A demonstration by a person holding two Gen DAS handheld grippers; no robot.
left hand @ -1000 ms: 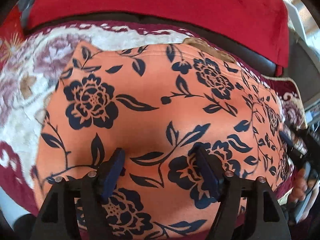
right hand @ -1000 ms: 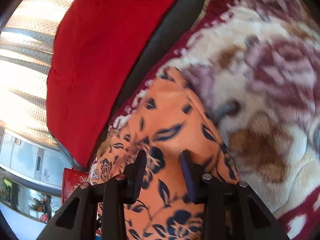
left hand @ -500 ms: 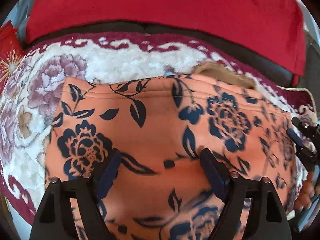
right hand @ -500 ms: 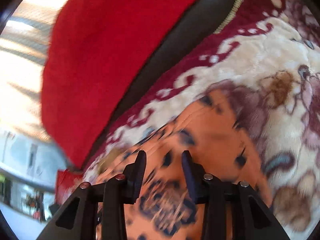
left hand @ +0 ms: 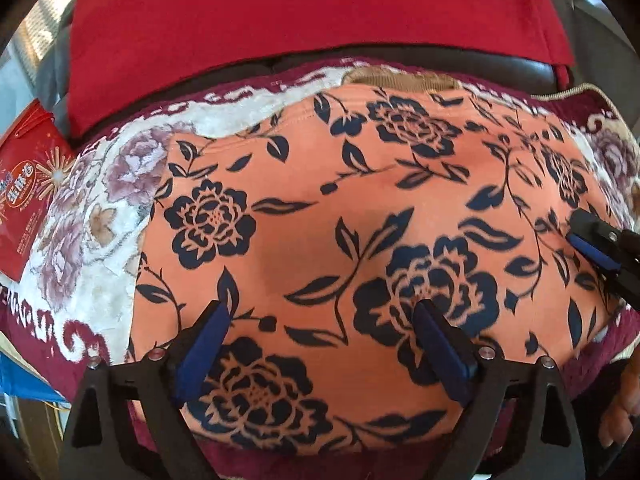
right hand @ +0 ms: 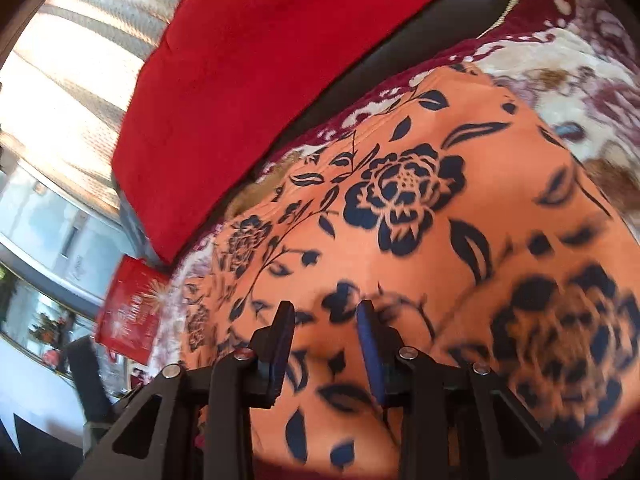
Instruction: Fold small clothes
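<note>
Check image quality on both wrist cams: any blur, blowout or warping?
Left wrist: sharp, evenly lit; fisheye bulges the orange floral garment and curves the red cushion edge. Right wrist: motion blur smears the garment's print at lower right, the window at upper left is blown out, and the tongs stay sharp.

The left wrist view looks down and forward along the left gripper (left hand: 320, 336), close above the orange floral garment (left hand: 360, 208), facing the red cushion (left hand: 312, 12) behind. The right wrist view sits just as close over the right gripper (right hand: 326, 320), tilted and aimed leftward across the garment. Both views share the garment, the patterned blanket (left hand: 80, 216), the cushion and the red bag (right hand: 130, 312).
</note>
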